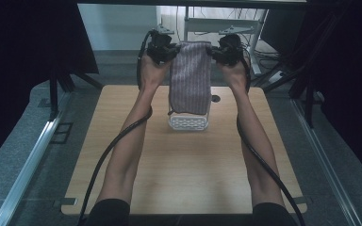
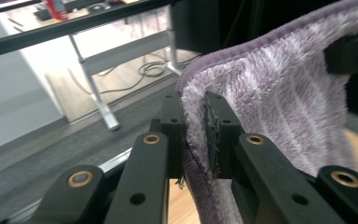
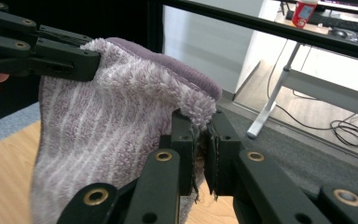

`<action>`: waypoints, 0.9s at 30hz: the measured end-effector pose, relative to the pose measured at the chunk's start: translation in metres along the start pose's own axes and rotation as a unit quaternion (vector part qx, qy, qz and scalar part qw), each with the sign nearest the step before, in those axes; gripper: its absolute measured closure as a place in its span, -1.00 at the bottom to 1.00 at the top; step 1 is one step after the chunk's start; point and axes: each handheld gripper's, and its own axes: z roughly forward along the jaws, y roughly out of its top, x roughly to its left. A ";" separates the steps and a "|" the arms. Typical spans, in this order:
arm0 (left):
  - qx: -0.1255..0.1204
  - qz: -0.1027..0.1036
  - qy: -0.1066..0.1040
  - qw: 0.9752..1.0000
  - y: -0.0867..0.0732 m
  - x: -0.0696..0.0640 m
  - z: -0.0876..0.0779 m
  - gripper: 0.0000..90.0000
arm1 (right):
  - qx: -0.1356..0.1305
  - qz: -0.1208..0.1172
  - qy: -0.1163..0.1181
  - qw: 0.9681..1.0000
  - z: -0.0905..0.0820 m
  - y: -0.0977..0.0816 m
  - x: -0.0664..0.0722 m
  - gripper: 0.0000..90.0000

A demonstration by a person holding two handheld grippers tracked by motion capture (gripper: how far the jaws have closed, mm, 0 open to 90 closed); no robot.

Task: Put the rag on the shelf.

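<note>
A fluffy lilac-and-white striped towel (image 1: 190, 77) hangs folded in the air above the far half of the wooden table (image 1: 184, 165). My left gripper (image 1: 172, 49) is shut on its upper left corner (image 2: 193, 126). My right gripper (image 1: 213, 50) is shut on its upper right corner (image 3: 200, 112). The towel (image 2: 279, 107) stretches between both grippers, and its lower edge hangs in front of a white perforated rack (image 1: 189, 123). In the right gripper view the towel (image 3: 102, 135) drapes down from the other gripper's jaws at the upper left.
The white rack stands on the table's far centre, partly hidden by the towel. A small dark hole (image 1: 215, 98) marks the tabletop to its right. Dark curtains flank both sides. A white desk frame (image 1: 217, 23) and floor cables lie beyond the far edge.
</note>
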 end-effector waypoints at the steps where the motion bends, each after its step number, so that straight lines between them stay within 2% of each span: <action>1: 0.002 0.004 0.006 1.000 -0.003 -0.001 0.004 0.75 | 0.002 0.001 -0.002 1.000 0.003 -0.002 -0.001 0.85; 2: 0.007 0.011 0.016 1.000 -0.006 -0.004 0.010 0.75 | 0.006 0.003 -0.008 1.000 0.011 -0.008 -0.003 0.86; 3: 0.007 0.011 0.016 1.000 -0.006 -0.004 0.010 0.75 | 0.008 0.005 -0.009 1.000 0.013 -0.010 -0.004 0.86; 6: 0.017 0.031 0.033 0.999 -0.011 -0.006 0.019 0.75 | 0.013 0.012 -0.011 1.000 0.021 -0.016 -0.006 0.86; 9: 0.035 0.042 0.041 0.998 -0.018 -0.007 0.027 0.74 | 0.025 0.014 -0.010 1.000 0.029 -0.024 -0.008 0.86; 15: 0.077 0.039 0.037 0.996 -0.037 -0.009 0.047 0.73 | 0.058 0.000 -0.012 0.998 0.044 -0.038 -0.005 0.85; 18: 0.084 0.035 0.034 0.995 -0.042 -0.009 0.051 0.72 | 0.066 0.001 -0.013 0.998 0.047 -0.042 -0.005 0.84; 22: 0.096 0.033 0.033 0.994 -0.050 -0.010 0.056 0.68 | 0.082 0.012 -0.011 0.997 0.054 -0.051 -0.006 0.84; 24: 0.097 0.029 0.029 0.994 -0.052 -0.010 0.057 0.60 | 0.087 0.017 -0.009 0.996 0.057 -0.056 -0.006 0.82; 25: 0.097 0.026 0.029 0.995 -0.054 -0.010 0.058 0.45 | 0.094 0.018 -0.003 0.995 0.059 -0.061 -0.008 0.77; 27: 0.094 0.023 0.029 0.995 -0.056 -0.010 0.057 0.30 | 0.095 0.024 0.000 0.995 0.060 -0.064 -0.009 0.69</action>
